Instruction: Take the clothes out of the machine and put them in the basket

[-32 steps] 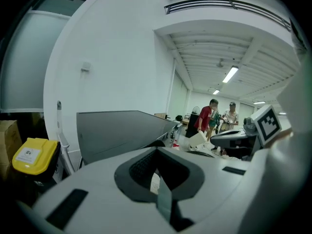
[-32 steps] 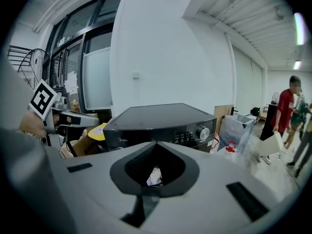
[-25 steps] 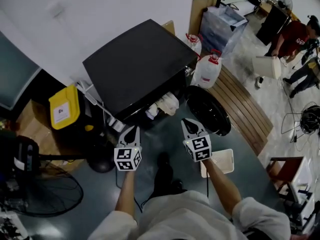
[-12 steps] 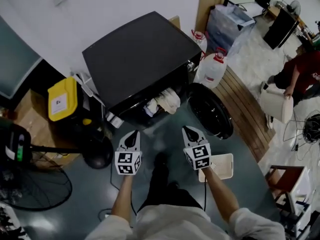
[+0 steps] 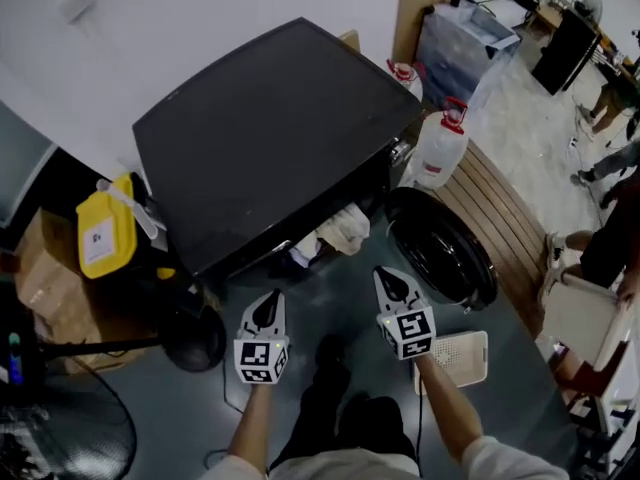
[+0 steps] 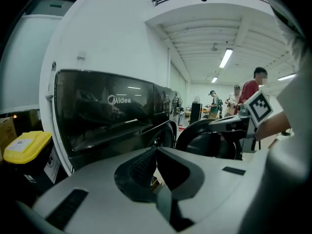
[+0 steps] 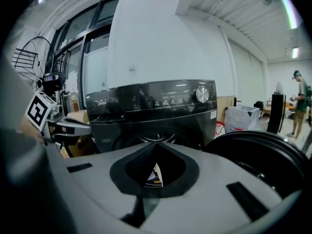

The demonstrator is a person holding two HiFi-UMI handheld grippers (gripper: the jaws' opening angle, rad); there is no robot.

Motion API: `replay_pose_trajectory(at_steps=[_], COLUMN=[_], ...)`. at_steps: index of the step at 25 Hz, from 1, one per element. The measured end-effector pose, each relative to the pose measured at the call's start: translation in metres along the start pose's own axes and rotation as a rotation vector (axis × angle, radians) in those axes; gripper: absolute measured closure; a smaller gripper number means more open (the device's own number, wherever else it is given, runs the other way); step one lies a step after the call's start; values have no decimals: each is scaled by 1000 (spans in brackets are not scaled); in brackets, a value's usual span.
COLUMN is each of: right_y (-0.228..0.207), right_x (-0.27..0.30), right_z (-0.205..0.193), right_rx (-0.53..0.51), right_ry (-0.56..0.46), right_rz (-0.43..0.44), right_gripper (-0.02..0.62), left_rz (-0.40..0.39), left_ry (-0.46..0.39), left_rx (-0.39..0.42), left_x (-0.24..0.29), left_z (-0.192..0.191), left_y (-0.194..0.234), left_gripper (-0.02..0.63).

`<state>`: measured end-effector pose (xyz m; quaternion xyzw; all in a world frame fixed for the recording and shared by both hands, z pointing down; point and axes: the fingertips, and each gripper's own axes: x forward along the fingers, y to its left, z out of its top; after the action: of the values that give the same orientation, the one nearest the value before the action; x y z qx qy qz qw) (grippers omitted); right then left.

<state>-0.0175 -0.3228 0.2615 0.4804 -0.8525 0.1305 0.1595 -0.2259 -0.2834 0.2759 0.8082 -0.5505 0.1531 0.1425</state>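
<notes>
While both claws hang in the lower middle of the head view, the left gripper [image 5: 267,305] and the right gripper [image 5: 393,281] keep their jaws together, holding nothing. Pale clothes [image 5: 338,234] stick out of the open machine [image 5: 270,133] at centre; the white basket [image 5: 452,358] lies at lower right

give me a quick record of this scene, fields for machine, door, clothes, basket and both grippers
machine: black front-loading machine against the white wall
door: round door swung wide open
clothes: light clothes hanging out of the opening
basket: white basket on the floor by the right forearm, no clothes visible in it
left: left gripper shut, empty, short of the opening
right: right gripper shut, empty, short of the opening
</notes>
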Motion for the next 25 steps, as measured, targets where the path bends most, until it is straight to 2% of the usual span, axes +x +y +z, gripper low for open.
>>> replay_pose_trajectory(at_steps=[3, 7, 16, 25], right_y=[-7, -8, -2, -1], right_x=[32, 59, 111, 161], right_z=[-25, -73, -168, -228], right_rx=[-14, -13, -48, -108], right_ry=[-12, -18, -22, -84], right_rz=[-5, -10, -4, -5], right_gripper=[572, 572, 572, 572], left_rz=[-4, 0, 49, 81], left_ry=[-18, -10, -61, -126], left_rx=[-2, -5, -2, 5], left_x=[21, 36, 61, 79], left_z=[-28, -84, -176, -247], left_y=[7, 12, 46, 72], left_gripper=[586, 586, 586, 586])
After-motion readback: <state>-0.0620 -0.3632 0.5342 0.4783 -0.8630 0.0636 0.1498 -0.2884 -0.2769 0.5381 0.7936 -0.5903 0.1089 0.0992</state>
